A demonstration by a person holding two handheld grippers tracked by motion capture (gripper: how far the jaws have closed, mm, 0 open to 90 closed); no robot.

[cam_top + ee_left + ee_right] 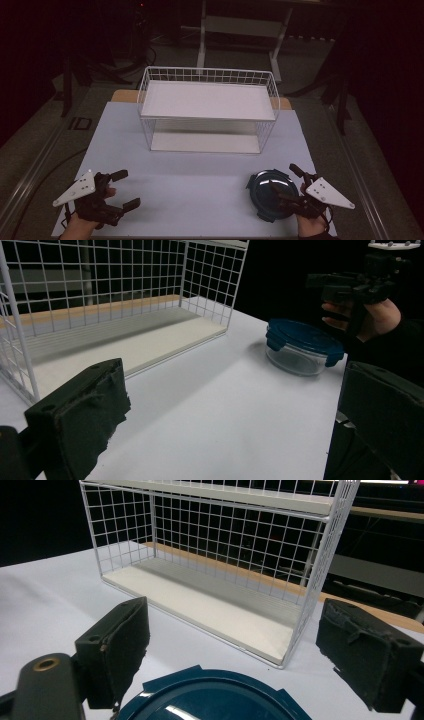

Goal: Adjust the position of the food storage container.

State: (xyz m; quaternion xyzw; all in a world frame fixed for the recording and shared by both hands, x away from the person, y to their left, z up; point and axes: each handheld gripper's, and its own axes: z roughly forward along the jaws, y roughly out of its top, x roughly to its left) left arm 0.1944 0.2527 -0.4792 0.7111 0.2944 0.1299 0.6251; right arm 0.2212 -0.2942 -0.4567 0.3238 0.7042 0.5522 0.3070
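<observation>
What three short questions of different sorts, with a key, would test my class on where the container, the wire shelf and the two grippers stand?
1. True or false: the round container with the blue lid sits inside the white wire shelf.
2. Which gripper is nearer the container? A. the left gripper B. the right gripper
3. Fill in: the jaws of both grippers are ____.

Key
1. False: it stands on the white table, in front of the shelf.
2. B: the right gripper's open jaws hover over the lid.
3. open, holding nothing.
</observation>
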